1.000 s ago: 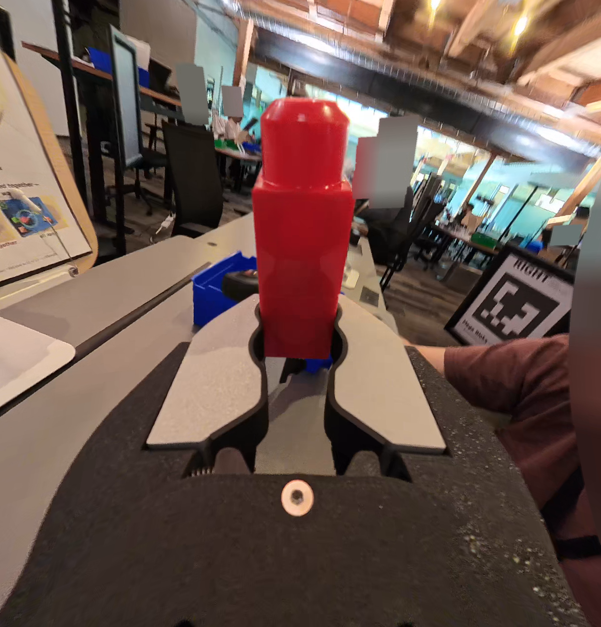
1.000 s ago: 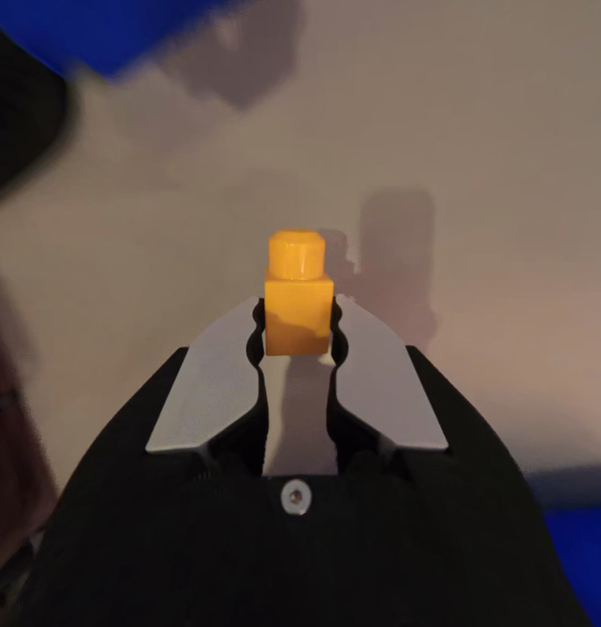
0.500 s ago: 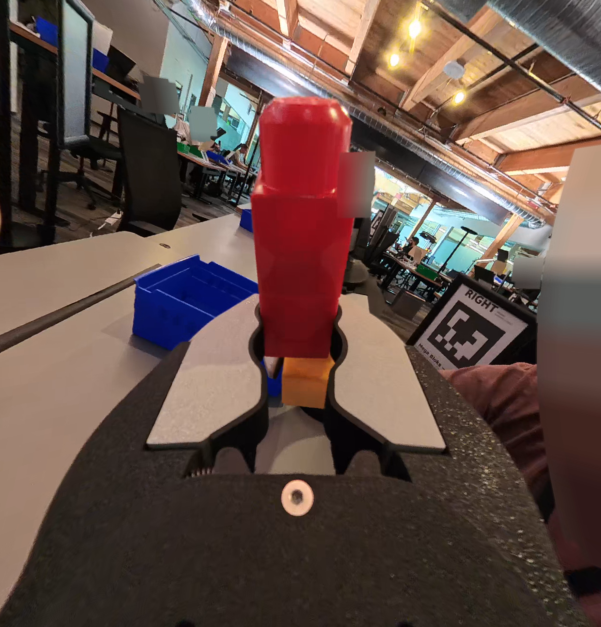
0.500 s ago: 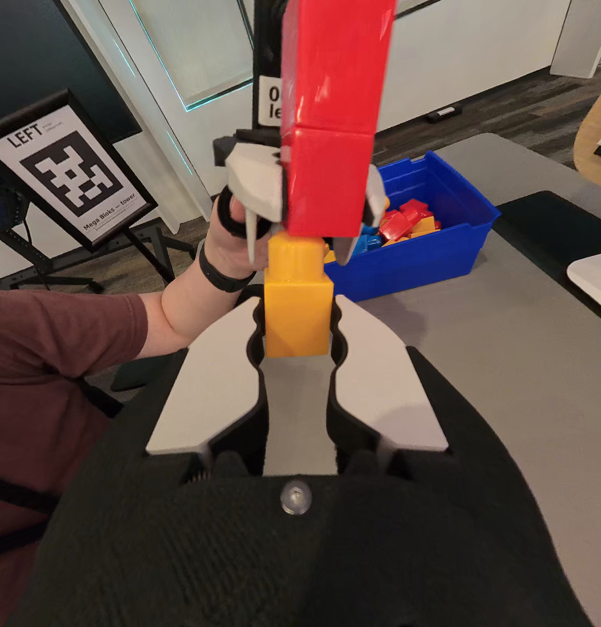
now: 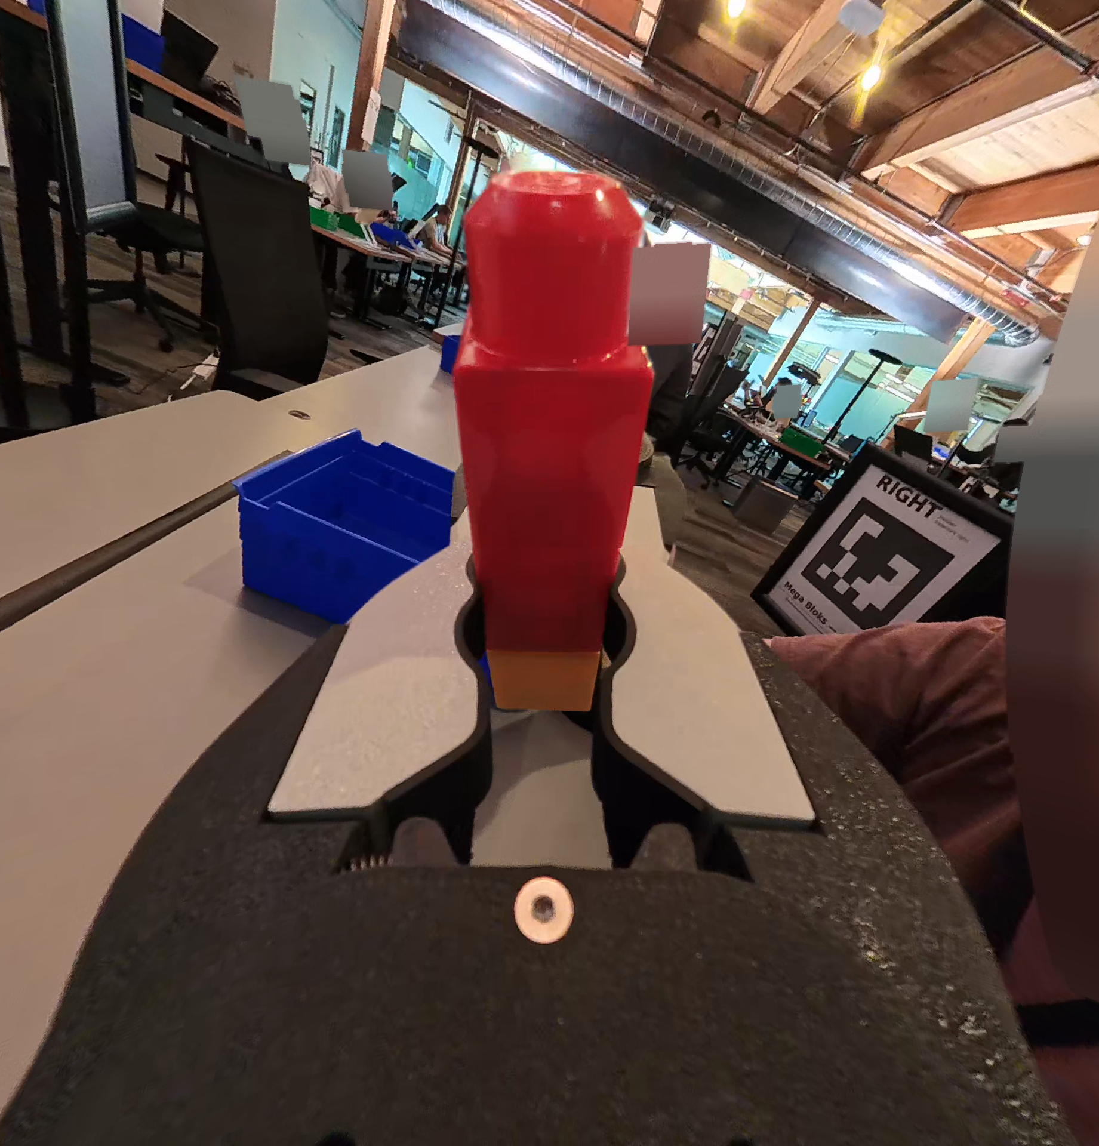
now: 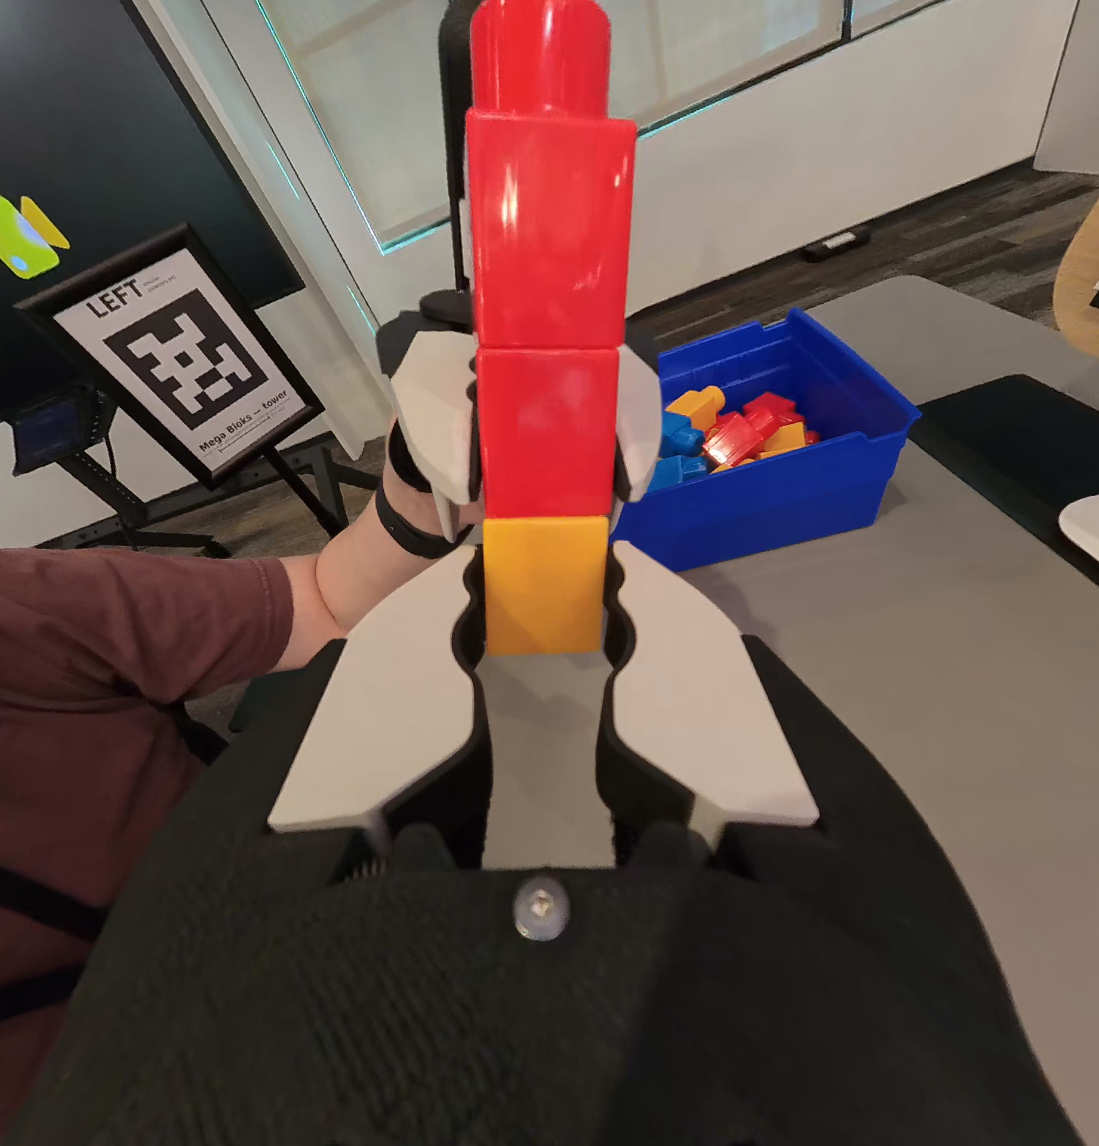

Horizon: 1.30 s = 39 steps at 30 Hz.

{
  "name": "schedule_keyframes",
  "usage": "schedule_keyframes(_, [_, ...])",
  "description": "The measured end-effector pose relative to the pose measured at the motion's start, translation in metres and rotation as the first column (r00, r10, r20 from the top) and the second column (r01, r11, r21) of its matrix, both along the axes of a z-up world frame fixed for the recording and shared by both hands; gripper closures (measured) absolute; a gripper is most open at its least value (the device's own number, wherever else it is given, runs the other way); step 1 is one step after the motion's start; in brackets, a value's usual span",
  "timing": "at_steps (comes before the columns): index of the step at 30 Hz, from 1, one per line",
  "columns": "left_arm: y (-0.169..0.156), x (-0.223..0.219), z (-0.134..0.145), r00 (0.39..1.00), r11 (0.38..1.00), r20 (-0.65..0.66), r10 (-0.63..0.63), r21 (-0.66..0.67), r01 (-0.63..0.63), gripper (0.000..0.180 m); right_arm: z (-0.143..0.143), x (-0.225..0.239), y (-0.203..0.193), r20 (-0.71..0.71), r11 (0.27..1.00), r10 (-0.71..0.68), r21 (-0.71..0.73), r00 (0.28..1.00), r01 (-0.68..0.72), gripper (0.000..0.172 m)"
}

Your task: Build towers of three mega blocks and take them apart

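Note:
A tower of three blocks stands upright in the air between my two grippers. My left gripper (image 5: 545, 611) is shut on the lower of two stacked red blocks (image 5: 550, 471). In the right wrist view it (image 6: 547, 428) pinches that lower red block (image 6: 547, 434), with the upper red block (image 6: 550, 229) above. My right gripper (image 6: 543, 595) is shut on the yellow block (image 6: 542, 586), which is joined flush under the red ones. The yellow block (image 5: 543, 679) also shows in the left wrist view, just below the red pair.
A blue bin (image 6: 782, 496) with several red, yellow and blue blocks stands on the grey table (image 6: 906, 682) to the right. An empty blue bin (image 5: 342, 527) sits on the table's far left. Framed marker signs (image 6: 181, 359) (image 5: 881, 546) stand beside the table. A person's sleeve (image 6: 119, 632) is at left. Both grippers' tips are close together, under 4 cm apart.
My right gripper brought the yellow block up under the red pair. Its stud, still visible half a second ago, has gone fully into the lower red block.

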<state>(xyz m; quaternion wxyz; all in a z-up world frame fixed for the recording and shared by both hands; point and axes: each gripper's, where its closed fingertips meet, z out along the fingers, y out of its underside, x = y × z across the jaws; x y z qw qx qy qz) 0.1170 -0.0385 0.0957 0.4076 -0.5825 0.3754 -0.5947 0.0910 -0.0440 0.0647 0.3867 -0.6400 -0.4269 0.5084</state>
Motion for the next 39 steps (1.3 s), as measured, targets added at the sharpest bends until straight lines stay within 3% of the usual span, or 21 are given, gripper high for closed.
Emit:
schedule_keyframes(21, [0.005,0.003,0.0,0.999,0.999,0.048,0.003,-0.036,-0.001,0.145,0.001,0.003,0.004,-0.037,1.0,0.019,0.015,0.999,-0.019,0.134])
schedule_keyframes(22, [0.002,0.004,-0.002,1.0,1.0,0.011,-0.008,-0.026,0.008,0.145,0.0,0.004,0.002,-0.009,0.999,0.029,0.029,1.0,-0.029,0.134])
schedule_keyframes(24, [0.006,0.001,-0.012,0.994,0.998,-0.101,0.048,0.05,-0.043,0.146,0.0,0.015,0.003,0.062,0.997,0.011,0.076,0.998,-0.016,0.115])
schedule_keyframes(26, [0.01,-0.001,-0.022,0.974,0.987,-0.198,0.112,0.134,-0.086,0.146,0.012,0.031,0.005,0.056,0.99,-0.018,0.138,0.998,0.01,0.111])
schedule_keyframes(30, [-0.01,0.013,-0.036,0.957,0.991,-0.29,0.012,0.13,0.027,0.145,0.042,0.043,0.011,-0.118,0.98,-0.075,0.176,0.99,0.095,0.111])
schedule_keyframes(34, [-0.023,0.023,-0.051,0.934,0.99,-0.351,-0.069,0.09,0.107,0.145,0.023,0.029,0.002,-0.052,0.992,0.011,0.124,0.999,-0.005,0.104])
schedule_keyframes(35, [-0.025,0.024,-0.054,0.927,0.989,-0.366,-0.086,0.083,0.125,0.145,0.019,0.026,0.0,-0.04,0.993,0.033,0.116,0.999,-0.029,0.11])
schedule_keyframes(36, [-0.026,0.025,-0.056,0.923,0.987,-0.372,-0.093,0.086,0.134,0.145,0.014,0.025,-0.005,-0.015,0.991,0.08,0.111,0.997,-0.078,0.135])
schedule_keyframes(37, [-0.025,0.025,-0.056,0.924,0.987,-0.374,-0.081,0.098,0.127,0.141,0.013,0.026,-0.005,-0.007,0.992,0.083,0.096,0.997,-0.082,0.136])
schedule_keyframes(39, [-0.02,0.025,-0.05,0.935,0.99,-0.353,-0.046,0.108,0.089,0.097,0.018,0.034,0.004,-0.018,0.994,0.029,0.101,0.999,-0.027,0.136])
